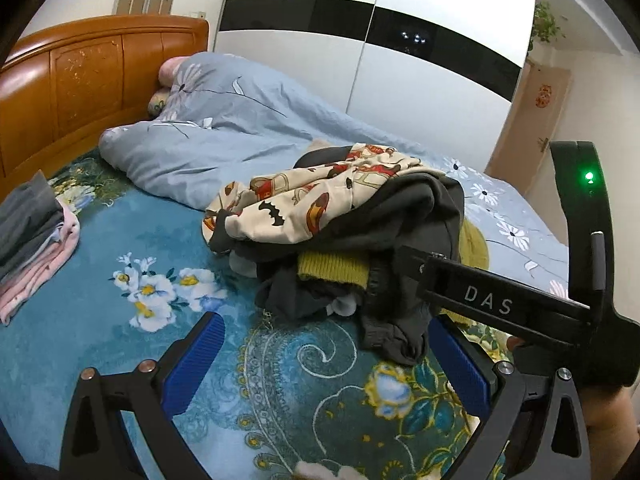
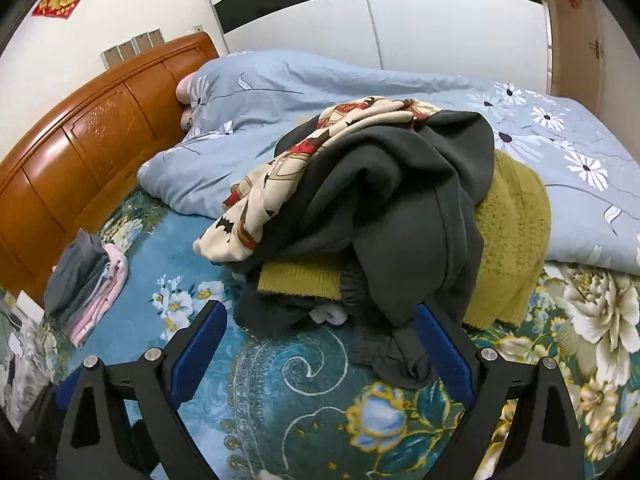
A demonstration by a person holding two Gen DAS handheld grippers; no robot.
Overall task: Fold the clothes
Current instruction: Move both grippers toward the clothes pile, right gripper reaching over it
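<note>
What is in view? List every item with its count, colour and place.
Cartoon-print garment: one, cream, top of unfolded pile.
Sweatshirt: one, dark grey, draped over pile.
Knit sweater: one, olive-yellow, under the sweatshirt.
Folded stack: one, grey over pink, near headboard.
Duvet: one, light blue with white flowers, behind pile.
Bedsheet: one, teal floral.
Headboard: one, orange wood.
Wardrobe: one, white, black band.
Left gripper: open, blue pads.
Right gripper: open, blue pads.
</note>
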